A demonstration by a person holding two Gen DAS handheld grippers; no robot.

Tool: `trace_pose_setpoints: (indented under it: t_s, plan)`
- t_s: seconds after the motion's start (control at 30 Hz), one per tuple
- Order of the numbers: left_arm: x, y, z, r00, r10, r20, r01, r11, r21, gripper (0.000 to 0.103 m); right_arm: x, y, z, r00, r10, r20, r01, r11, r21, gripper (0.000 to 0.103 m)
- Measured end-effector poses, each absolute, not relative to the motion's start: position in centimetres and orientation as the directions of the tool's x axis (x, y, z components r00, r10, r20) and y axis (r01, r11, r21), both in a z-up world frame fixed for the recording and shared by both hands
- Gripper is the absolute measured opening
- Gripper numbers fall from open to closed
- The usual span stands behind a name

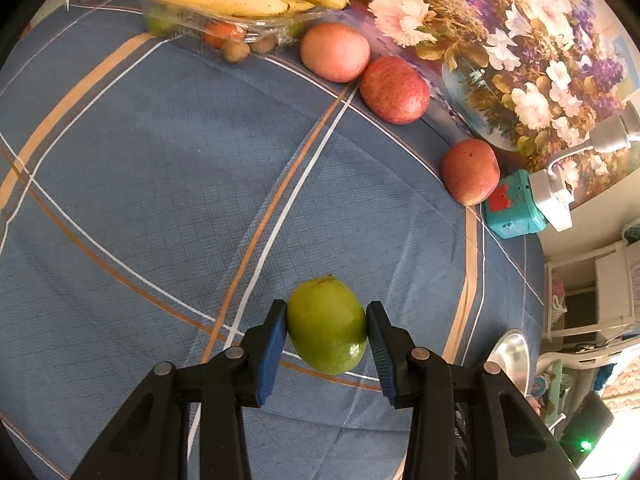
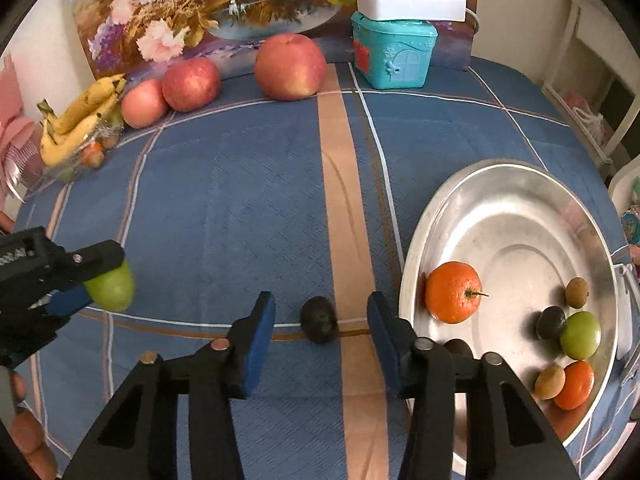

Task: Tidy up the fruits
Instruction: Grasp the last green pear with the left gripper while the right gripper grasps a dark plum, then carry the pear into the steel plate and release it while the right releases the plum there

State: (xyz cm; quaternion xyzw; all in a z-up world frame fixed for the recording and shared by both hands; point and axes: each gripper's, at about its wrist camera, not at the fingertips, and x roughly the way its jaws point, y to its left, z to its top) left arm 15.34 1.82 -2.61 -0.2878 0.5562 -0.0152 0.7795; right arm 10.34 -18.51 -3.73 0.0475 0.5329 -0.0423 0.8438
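Metal tray (image 2: 520,184) with oranges (image 2: 453,292)

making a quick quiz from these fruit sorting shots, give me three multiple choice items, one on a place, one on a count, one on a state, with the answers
1. Where does the small dark fruit lie?
A. in the metal pan
B. on the blue cloth between the right gripper's fingers
C. in the clear plastic tray

2. How many red apples stand along the flower painting?
A. two
B. three
C. five

3. What is the state of the left gripper?
A. shut on a green fruit
B. open and empty
C. shut on a banana

Answers:
1 B: it sits on the cloth ahead of the open right gripper, outside the metal pan.
2 B: the apples line up in a row.
3 A: both pads press the green fruit.
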Motion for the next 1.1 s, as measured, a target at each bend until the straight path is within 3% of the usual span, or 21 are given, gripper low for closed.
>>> trace_pose_setpoints:
  t_s: [0.1,0.37,1.1]
  plan:
    - [15.3,2.0,-2.6,0.381,-0.350,-0.856,-0.301,0.828,-0.472,0.043,10.4,-18.3,-4.1,0.415,-0.025,-0.910,0.117,0.993,0.026,0.040]
    - [15.2,2.6,-2.5,0.386,-0.353,-0.852,-0.310,0.820,-0.480,0.043,10.6,-17.8,-4.6,0.407,-0.053,-0.912,0.118,0.993,-0.004,0.021]
    - [14.8,2.4,0.6,0.449,-0.330,-0.830,-0.297,0.821,-0.487,0.043,9.6,-15.2,0.1,0.498,0.054,-0.866,0.025,0.997,0.076,0.020]
